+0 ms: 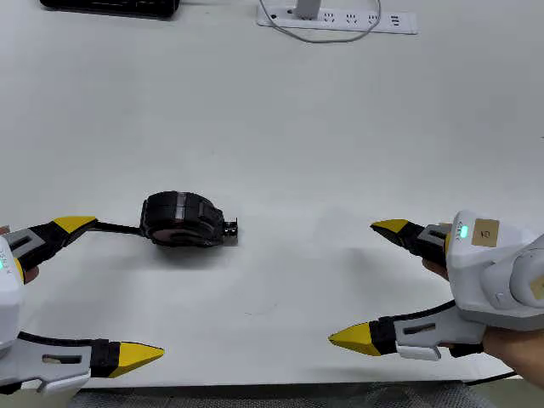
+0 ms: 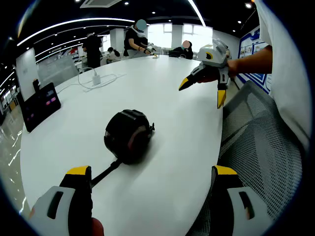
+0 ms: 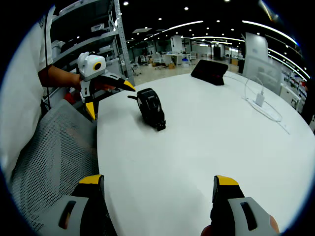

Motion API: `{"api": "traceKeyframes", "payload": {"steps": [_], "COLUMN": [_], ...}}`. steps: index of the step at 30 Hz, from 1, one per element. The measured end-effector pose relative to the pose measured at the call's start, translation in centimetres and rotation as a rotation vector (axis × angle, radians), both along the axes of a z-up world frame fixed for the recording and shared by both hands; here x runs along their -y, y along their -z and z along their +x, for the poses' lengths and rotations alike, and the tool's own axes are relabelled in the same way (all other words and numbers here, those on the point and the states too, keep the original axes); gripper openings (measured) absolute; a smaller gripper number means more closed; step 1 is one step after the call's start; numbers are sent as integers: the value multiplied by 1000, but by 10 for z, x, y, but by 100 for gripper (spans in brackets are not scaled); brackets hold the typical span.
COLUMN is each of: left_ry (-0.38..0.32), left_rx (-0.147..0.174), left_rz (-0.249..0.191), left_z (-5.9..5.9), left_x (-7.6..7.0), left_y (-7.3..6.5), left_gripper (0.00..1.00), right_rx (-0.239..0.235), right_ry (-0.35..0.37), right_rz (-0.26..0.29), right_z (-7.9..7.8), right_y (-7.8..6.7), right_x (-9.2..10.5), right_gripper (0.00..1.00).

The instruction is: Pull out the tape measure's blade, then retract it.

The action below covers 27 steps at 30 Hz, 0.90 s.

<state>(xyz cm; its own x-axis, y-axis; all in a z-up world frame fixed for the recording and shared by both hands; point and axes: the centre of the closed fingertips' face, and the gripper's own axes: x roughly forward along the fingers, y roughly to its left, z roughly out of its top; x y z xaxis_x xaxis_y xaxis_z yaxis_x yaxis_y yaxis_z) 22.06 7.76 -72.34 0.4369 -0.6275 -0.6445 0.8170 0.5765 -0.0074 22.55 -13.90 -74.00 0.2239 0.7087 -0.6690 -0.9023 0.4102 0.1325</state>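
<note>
Tape measure (image 1: 183, 219) on white table (image 1: 280, 127), left of centre in head view. Black case, long axis left-right across frame. Hook end (image 1: 231, 227) points right, blade fully inside case. Black strap (image 1: 115, 228) trails left, ends by upper jaw of left gripper (image 1: 110, 289); contact unclear. Left gripper jaws spread wide, nothing between. Right gripper (image 1: 367, 283) lower right, well apart from tape, jaws released, empty. Power strip (image 1: 357, 19) at upper right edge.
</note>
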Motion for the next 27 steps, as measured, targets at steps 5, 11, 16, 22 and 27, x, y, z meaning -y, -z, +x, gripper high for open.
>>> {"api": "traceKeyframes", "payload": {"steps": [5,11,16,22,27], "left_ry": [-4,-8,-9,-15,-16], "left_rx": [-3,0,1,-3,-15], "left_rz": [-1,-9,-13,-21,-26], "left_z": [1,2,2,2,1], "left_x": [-1,0,0,0,0], "left_y": [0,-1,-1,-2,-1], "left_gripper": [99,99,99,99,97], "right_rx": [3,14,20,15,27], "right_ry": [3,7,6,3,3], "right_rz": [1,8,7,10,17], "right_z": [1,3,3,2,4], "right_y": [0,-2,-2,-2,-3], "right_x": [0,0,0,-1,-1], "right_gripper": [91,95,96,95,94]}}
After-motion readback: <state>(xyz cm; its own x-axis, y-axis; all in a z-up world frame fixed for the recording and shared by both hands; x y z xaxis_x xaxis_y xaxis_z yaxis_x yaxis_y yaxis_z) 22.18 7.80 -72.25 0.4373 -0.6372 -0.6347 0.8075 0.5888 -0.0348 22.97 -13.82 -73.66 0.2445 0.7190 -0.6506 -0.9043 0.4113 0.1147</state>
